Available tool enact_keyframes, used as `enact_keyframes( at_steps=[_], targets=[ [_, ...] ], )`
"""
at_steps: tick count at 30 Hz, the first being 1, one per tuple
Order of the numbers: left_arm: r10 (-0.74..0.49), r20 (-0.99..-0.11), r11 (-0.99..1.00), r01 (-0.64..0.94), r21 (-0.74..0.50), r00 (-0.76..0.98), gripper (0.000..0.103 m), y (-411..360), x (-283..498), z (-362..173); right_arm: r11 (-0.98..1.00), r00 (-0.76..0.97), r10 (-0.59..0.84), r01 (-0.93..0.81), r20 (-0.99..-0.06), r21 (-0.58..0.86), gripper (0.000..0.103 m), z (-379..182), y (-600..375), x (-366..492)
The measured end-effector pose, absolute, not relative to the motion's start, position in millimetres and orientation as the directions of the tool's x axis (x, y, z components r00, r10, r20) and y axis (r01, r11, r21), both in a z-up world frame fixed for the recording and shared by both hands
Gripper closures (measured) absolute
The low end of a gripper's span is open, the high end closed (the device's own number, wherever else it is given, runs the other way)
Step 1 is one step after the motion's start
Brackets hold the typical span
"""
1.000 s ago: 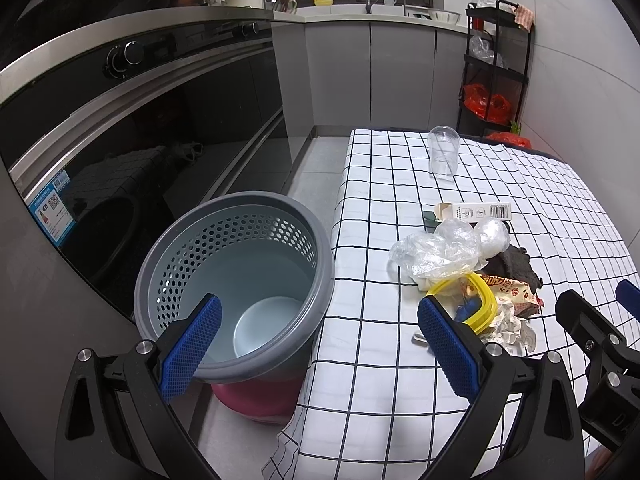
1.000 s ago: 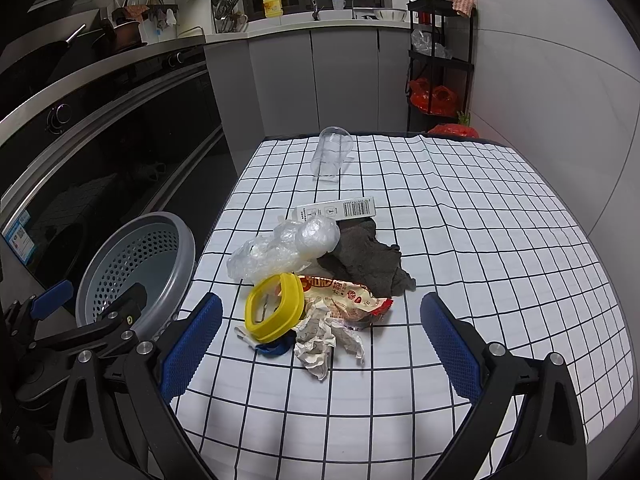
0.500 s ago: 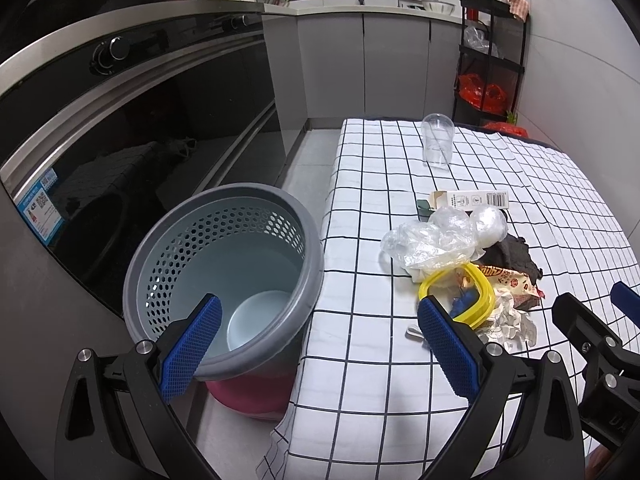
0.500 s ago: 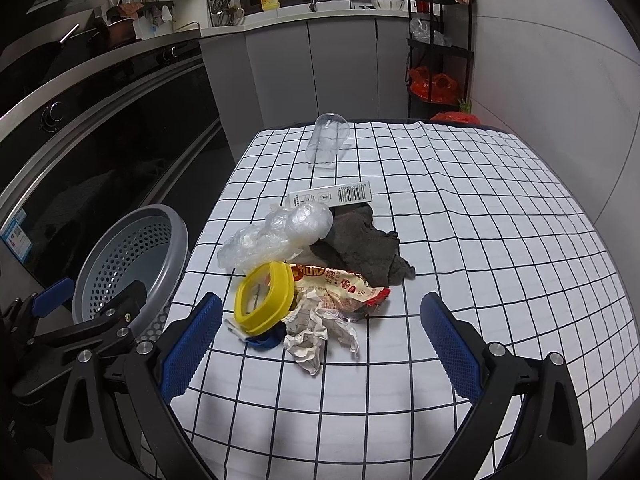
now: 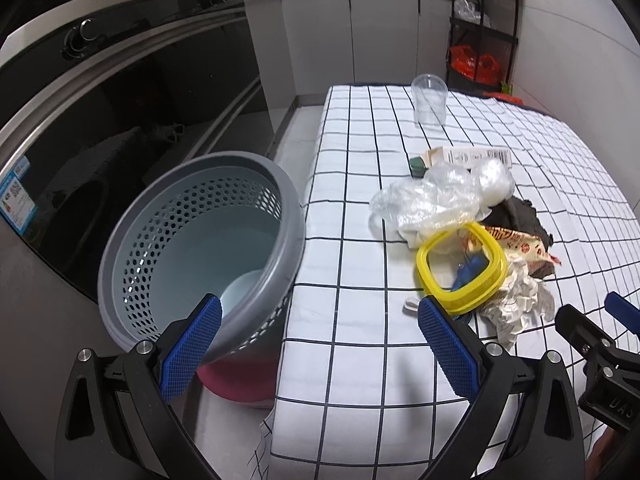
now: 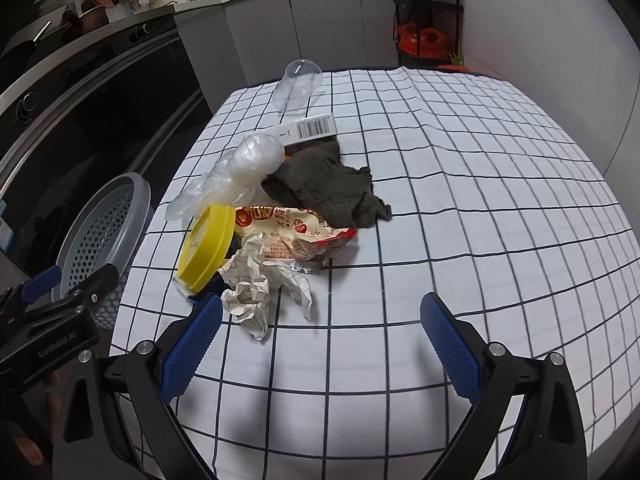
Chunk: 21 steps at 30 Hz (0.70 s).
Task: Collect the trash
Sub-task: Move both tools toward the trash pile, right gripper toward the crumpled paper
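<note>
A pile of trash lies on the checked tablecloth (image 6: 460,208): crumpled paper (image 6: 256,288), a yellow lid (image 6: 206,248), a red snack wrapper (image 6: 288,232), a dark rag (image 6: 324,184), clear plastic (image 6: 232,172) and a barcoded box (image 6: 310,128). The pile also shows in the left wrist view, with the yellow lid (image 5: 460,268) and clear plastic (image 5: 432,200). A grey perforated bin (image 5: 192,248) stands beside the table's left edge. My left gripper (image 5: 316,344) is open over the gap between bin and table. My right gripper (image 6: 320,344) is open, just short of the crumpled paper.
A clear plastic cup (image 5: 430,98) stands at the far end of the table. A dark oven front (image 5: 120,120) runs along the left. A black rack (image 5: 484,32) with red bags stands at the back right. A red object (image 5: 240,376) sits under the bin.
Both grippers have moved forward toward the trash pile and bin, which look larger and nearer. Both stay open. Nothing on the table has moved.
</note>
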<state>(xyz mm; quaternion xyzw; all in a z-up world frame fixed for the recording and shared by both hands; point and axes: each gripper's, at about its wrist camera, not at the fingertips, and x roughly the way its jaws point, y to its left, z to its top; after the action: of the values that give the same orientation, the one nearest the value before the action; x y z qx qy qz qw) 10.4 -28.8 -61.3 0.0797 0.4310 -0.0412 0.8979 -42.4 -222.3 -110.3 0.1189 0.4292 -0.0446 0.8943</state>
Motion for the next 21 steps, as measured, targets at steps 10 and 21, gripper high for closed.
enact_keyframes(
  at_steps=[10,21],
  targets=[
    [0.009,-0.782,0.987,0.122,0.108,0.623,0.007,-21.7,20.2,-65.4,0.978,0.595,0.035,0.146,-0.803,0.151,0.008,-133.8,-210.7,-17.5],
    [0.011,-0.779,0.986,0.122,0.112,0.627,0.007,-21.3,22.4,-63.0,0.984,0.607,0.065,0.093,-0.792,0.153,0.009,-132.4,-201.9,-7.7]
  ],
)
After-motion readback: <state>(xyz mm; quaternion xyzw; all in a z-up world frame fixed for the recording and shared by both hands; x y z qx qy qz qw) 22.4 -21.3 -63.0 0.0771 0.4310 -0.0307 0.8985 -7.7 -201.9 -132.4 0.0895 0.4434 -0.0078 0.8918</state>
